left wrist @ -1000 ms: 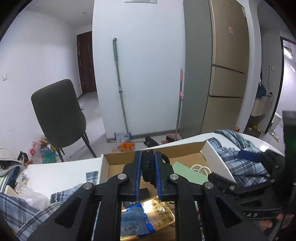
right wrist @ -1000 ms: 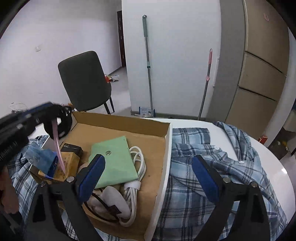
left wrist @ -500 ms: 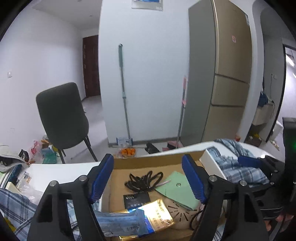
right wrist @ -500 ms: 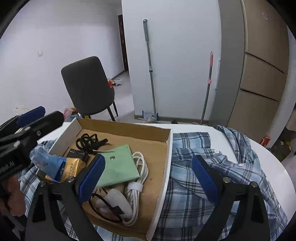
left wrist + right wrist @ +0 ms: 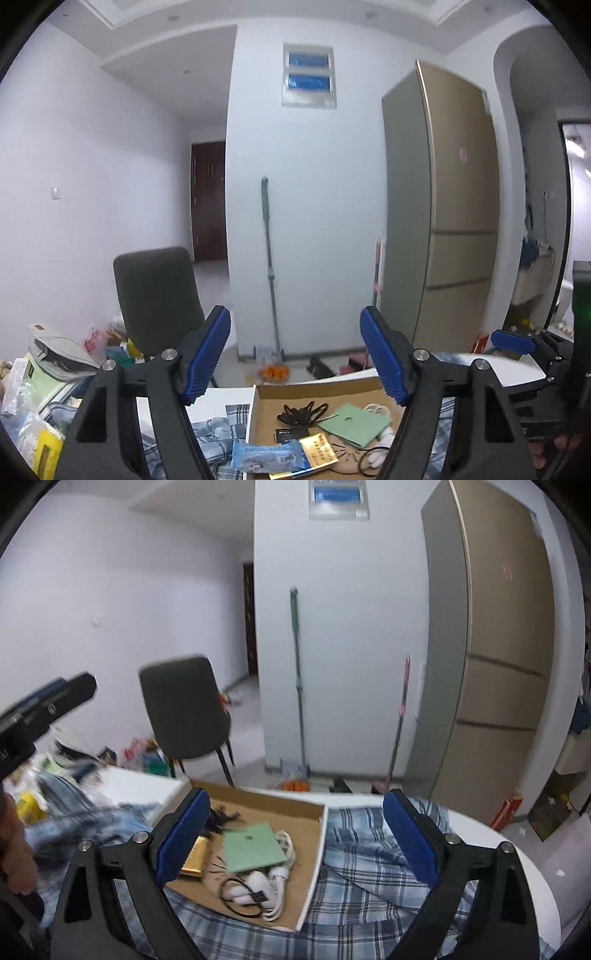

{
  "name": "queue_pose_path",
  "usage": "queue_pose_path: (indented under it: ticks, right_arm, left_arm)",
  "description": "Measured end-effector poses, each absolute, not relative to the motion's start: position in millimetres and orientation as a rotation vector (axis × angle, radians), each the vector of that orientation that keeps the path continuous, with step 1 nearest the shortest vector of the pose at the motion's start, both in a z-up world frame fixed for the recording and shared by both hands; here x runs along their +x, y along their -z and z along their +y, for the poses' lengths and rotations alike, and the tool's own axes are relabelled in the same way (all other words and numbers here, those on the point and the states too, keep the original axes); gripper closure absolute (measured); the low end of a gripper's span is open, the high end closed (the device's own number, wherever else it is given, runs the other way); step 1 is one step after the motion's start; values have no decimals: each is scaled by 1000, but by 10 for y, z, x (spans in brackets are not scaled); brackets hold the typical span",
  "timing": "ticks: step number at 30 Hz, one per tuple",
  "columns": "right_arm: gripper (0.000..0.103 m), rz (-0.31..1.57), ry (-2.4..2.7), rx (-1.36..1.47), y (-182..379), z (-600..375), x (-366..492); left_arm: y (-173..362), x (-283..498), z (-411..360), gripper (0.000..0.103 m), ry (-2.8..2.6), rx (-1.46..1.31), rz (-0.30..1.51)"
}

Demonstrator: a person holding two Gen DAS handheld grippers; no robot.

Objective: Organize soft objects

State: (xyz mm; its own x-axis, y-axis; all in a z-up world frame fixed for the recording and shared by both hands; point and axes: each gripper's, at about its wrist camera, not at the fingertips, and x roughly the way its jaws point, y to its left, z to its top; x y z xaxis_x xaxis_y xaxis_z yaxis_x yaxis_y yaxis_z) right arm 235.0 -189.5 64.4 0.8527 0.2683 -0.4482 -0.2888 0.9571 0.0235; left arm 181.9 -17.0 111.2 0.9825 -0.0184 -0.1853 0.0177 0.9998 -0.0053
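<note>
An open cardboard box (image 5: 258, 410) lies on the white table, partly over a blue plaid shirt (image 5: 369, 878). In it rest a coiled black cable (image 5: 301, 411), a green pouch (image 5: 351, 424), a gold pack (image 5: 317, 452), a blue packet (image 5: 266, 456) and a white cable (image 5: 282, 849). My left gripper (image 5: 294, 328) hangs high above the box; its jaws are closing slightly with nothing between them. Held over the box's right edge and the shirt, my right gripper (image 5: 297, 805) stands wide open and empty.
A grey chair (image 5: 155, 299) stands beyond the table on the left. Two mops (image 5: 297, 686) lean on the white wall, and a tall fridge (image 5: 454, 221) is to their right. Papers and bags (image 5: 44, 387) crowd the table's left end. Oranges (image 5: 275, 371) lie on the floor.
The left gripper was shut on the black cable a second ago; it has opened, leaving the cable in the box. Both grippers have risen and tilted up.
</note>
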Motion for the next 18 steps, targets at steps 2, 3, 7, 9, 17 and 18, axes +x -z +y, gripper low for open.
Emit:
queue_pose_path:
  ticks: [2, 3, 7, 9, 17, 18]
  right_arm:
    - [9, 413, -300, -19, -801, -1944, 2152]
    - [9, 389, -307, -5, -873, -1973, 2055]
    - [9, 305, -326, 12, -1069, -2037, 1679]
    - [9, 284, -340, 13, -1109, -2049, 1530]
    - [9, 246, -365, 4, -980, -2077, 1125]
    - [9, 241, -362, 3, -940, -2088, 1088]
  left_arm:
    - [-1192, 1602, -168, 28, 6, 4, 151]
    - [-1221, 1488, -167, 28, -5, 16, 133]
    - [-1300, 1055, -130, 28, -17, 22, 92]
    - [-1298, 894, -124, 28, -18, 27, 82]
    - [-1031, 368, -89, 28, -28, -2, 72]
    - [-985, 335, -84, 28, -28, -6, 77]
